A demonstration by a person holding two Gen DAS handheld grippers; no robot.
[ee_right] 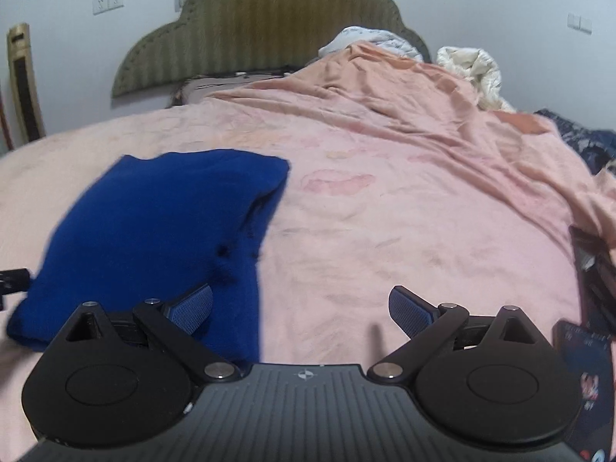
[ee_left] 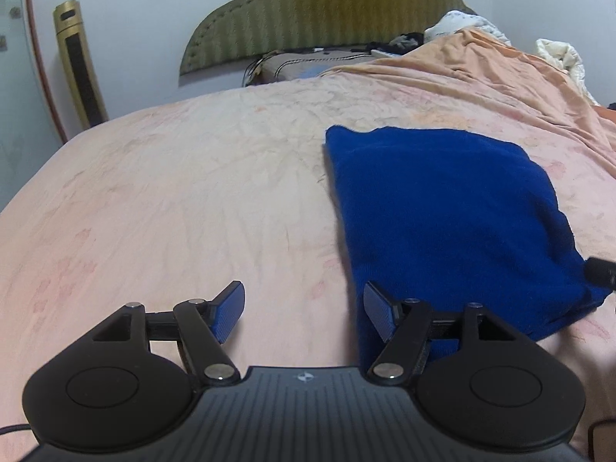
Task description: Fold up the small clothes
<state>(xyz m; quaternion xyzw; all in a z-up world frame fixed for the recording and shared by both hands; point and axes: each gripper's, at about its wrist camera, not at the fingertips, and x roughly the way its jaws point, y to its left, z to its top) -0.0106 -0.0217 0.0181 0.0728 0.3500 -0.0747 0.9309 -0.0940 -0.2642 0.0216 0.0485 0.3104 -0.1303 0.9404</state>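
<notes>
Blue garment (ee_left: 454,223) lying in a compact folded block on the pink bed (ee_left: 173,200), nearer the foot than the green headboard (ee_left: 319,11). Left gripper (ee_left: 304,315) sits at the garment's near left corner, right gripper (ee_right: 300,310) at its near right edge; the fingers of both are spread and hold nothing. The fold appears nearly complete; the next move likely calls for pinching a near edge or smoothing the block.
</notes>
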